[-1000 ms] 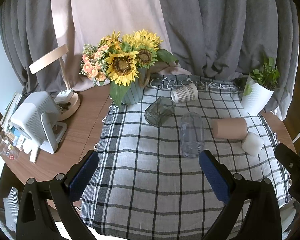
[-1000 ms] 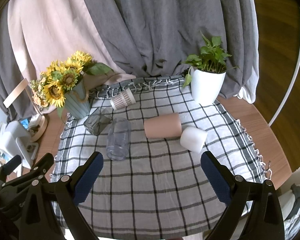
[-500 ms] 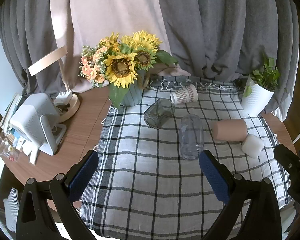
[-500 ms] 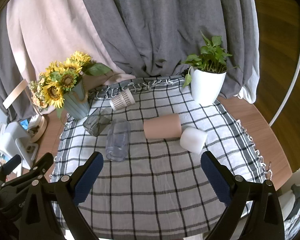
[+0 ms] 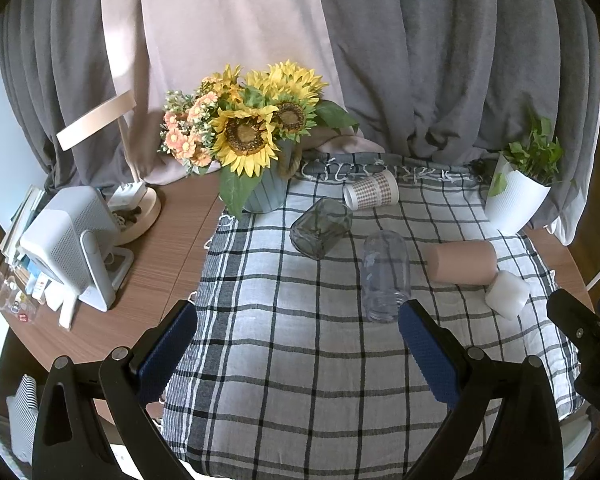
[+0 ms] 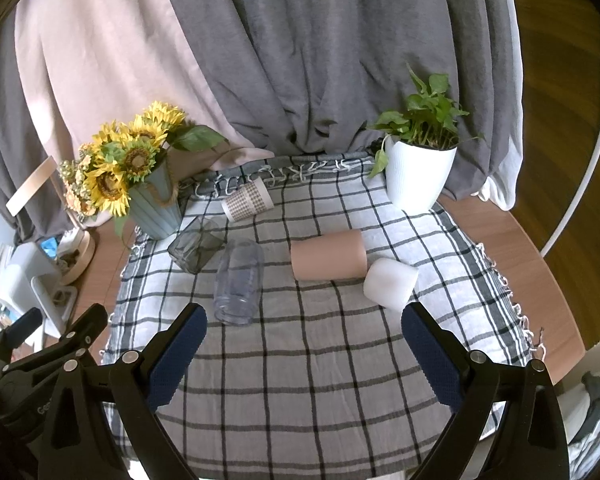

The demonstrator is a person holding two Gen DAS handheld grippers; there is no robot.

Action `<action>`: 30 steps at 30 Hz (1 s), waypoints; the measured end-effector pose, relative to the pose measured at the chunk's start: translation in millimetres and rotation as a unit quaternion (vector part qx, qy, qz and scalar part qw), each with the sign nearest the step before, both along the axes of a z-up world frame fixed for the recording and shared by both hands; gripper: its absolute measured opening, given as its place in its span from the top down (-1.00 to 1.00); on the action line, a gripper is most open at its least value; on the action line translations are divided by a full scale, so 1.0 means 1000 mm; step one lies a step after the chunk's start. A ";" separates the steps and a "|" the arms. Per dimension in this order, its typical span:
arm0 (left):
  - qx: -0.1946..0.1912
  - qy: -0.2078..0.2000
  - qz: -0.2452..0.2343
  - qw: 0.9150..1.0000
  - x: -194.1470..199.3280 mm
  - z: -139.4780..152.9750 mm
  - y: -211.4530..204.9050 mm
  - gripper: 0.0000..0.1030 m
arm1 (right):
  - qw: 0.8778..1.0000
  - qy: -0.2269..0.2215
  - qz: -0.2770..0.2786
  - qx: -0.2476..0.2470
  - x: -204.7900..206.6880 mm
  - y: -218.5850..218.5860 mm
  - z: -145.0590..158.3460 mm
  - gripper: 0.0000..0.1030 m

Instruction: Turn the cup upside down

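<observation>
Presently both the left tongs [image 5: 296, 346] and right tongs [image 6: 304, 350] hover spread wide above five toppled cups.

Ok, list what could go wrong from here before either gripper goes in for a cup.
1. The clear cup lies on its side, so it may roll off when nudged.
2. The tan cup touches the white cup; grasping one could shove the other.
3. The checked cloth is wrinkled, so an upended cup might tip.
</observation>
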State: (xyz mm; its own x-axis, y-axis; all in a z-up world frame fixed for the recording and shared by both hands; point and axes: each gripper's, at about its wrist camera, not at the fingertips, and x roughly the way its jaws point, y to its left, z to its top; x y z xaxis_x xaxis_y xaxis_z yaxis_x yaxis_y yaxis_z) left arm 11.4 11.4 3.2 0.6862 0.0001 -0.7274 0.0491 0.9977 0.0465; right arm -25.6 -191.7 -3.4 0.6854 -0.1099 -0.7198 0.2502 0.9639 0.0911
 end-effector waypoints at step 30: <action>0.027 0.042 0.027 0.998 0.039 -0.042 0.026 -0.99 | 0.999 0.035 0.022 0.011 0.057 0.020 -0.030 -0.91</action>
